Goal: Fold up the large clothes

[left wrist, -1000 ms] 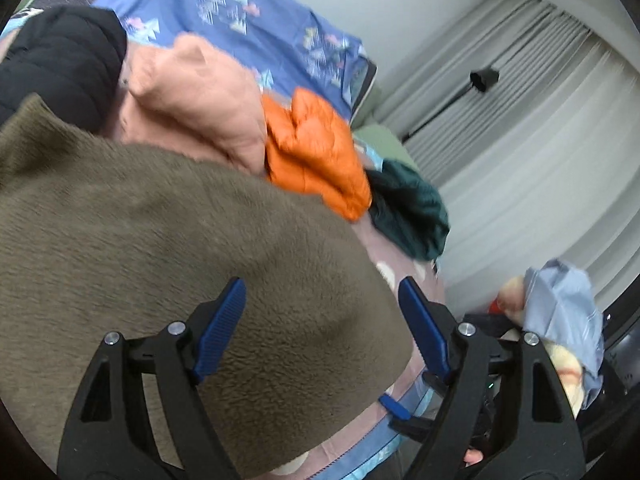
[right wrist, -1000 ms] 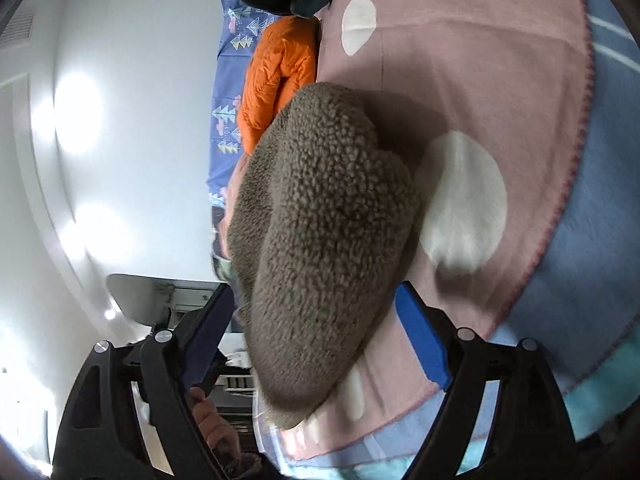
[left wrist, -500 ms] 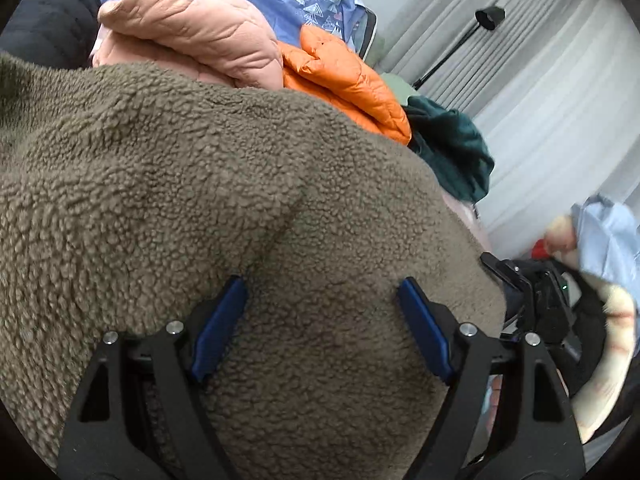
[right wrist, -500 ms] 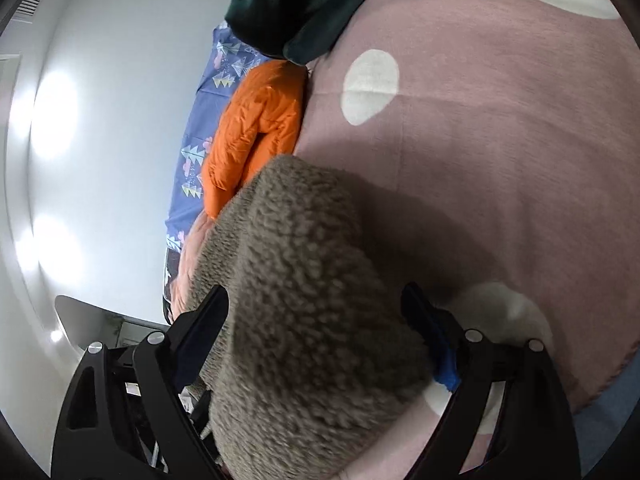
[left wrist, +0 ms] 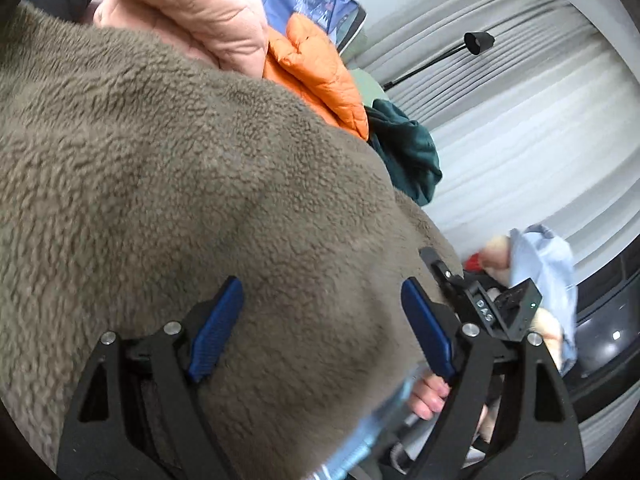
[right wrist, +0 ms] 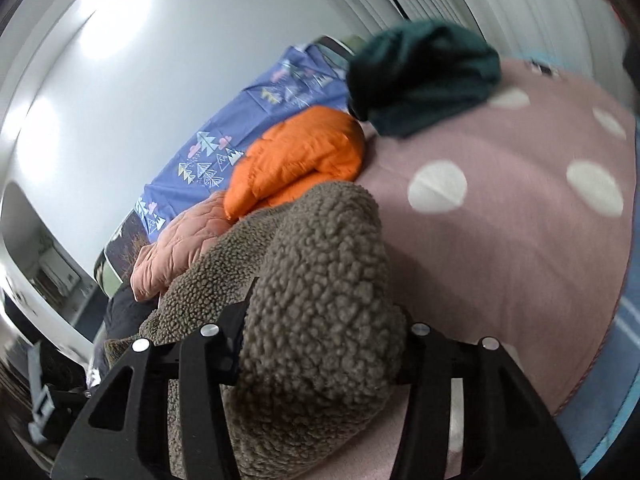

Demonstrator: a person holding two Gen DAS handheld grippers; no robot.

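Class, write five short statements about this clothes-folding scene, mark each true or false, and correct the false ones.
1. The brown fleece lies between the fingers of the right gripper. True.
2. The orange jacket lies beside the pink jacket. True.
3. The blanket is green with stripes. False: it is pink with white dots.
4. The left gripper is clamped shut. False: its fingers stand apart over the fleece.
5. A dark green garment lies on the blanket. True.

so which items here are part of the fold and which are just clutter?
In the job:
- brown fleece
- left gripper, open over it
- right gripper, fleece bunched between its fingers

Lying about:
- orange jacket
- pink jacket
- dark green garment
- polka-dot blanket
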